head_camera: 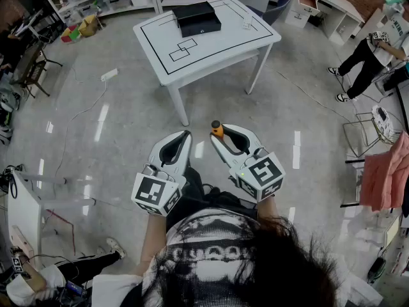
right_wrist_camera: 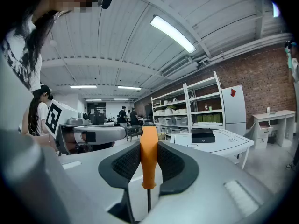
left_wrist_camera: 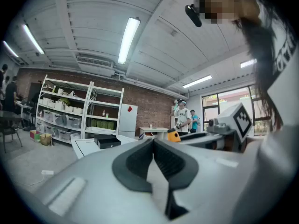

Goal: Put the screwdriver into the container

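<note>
The screwdriver (right_wrist_camera: 149,162) was clamped between the jaws of the right gripper (right_wrist_camera: 149,143). It was out over the floor (head_camera: 115,139), on the near side of the white table (head_camera: 223,43) and well apart from it.

On the left, the left gripper (head_camera: 186,135) had its jaws pressed together with nothing in them. It pointed level at the near side of the table.

Just to its right, the right gripper held the orange handle near its tips. The screwdriver stood up and down across the jaws, with the handle on top and the thin metal rod hanging below. The gripper tipped down only a little.

The black box (head_camera: 197,18) sat on the far part of the table. So the box lay ahead of the right gripper, past the near edge of the table. The next move would likely be a long reach toward the table and over the box. The right hand already had the screwdriver, so it was the one to do it. To go in, the screwdriver may need to be turned or let fall rod first.

The head view showed only the orange top with its dark cap, but it showed the whole table and the box. The right gripper view showed the full handle, the rod and the pads squeezing it. No view showed if the box was open on top.
</note>
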Demonstrator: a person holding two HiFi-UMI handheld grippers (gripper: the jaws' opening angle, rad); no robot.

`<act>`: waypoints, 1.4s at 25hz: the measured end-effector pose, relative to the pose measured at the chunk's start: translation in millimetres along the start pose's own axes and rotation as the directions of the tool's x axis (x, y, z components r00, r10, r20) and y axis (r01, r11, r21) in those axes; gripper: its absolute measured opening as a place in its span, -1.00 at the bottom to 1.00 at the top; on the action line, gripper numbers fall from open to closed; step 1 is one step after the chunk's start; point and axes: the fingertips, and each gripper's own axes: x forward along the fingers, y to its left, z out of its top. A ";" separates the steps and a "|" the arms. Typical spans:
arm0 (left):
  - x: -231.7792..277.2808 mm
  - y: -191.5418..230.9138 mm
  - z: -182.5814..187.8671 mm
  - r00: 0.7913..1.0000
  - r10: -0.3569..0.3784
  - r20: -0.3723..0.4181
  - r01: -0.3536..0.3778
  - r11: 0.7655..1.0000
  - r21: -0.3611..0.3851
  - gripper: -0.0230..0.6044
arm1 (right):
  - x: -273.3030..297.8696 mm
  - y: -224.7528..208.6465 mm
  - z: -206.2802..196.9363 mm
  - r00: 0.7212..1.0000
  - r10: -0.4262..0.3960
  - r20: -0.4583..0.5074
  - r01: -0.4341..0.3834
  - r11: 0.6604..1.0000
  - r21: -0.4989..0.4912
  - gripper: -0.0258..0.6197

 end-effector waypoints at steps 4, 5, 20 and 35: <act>1.5 0.4 -1.6 1.000 -0.002 -0.009 0.002 1.000 -0.004 -0.93 | 2.0 -2.6 -0.7 1.000 -0.002 0.000 0.002 1.000 0.009 -0.56; 1.8 0.8 -2.4 1.000 -0.002 -0.011 0.002 1.000 -0.006 -0.93 | 2.7 -3.4 -1.2 1.000 -0.004 0.002 0.004 1.000 0.013 -0.56; 37.2 57.6 -8.8 0.999 -0.029 -0.045 0.028 0.999 -0.015 -0.93 | 63.2 -28.9 2.5 1.000 -0.025 -0.014 0.026 0.998 0.057 -0.56; 106.6 189.8 18.7 0.997 -0.074 -0.034 0.074 0.997 -0.008 -0.93 | 200.2 -78.9 40.9 0.998 -0.060 -0.023 0.061 0.996 0.067 -0.56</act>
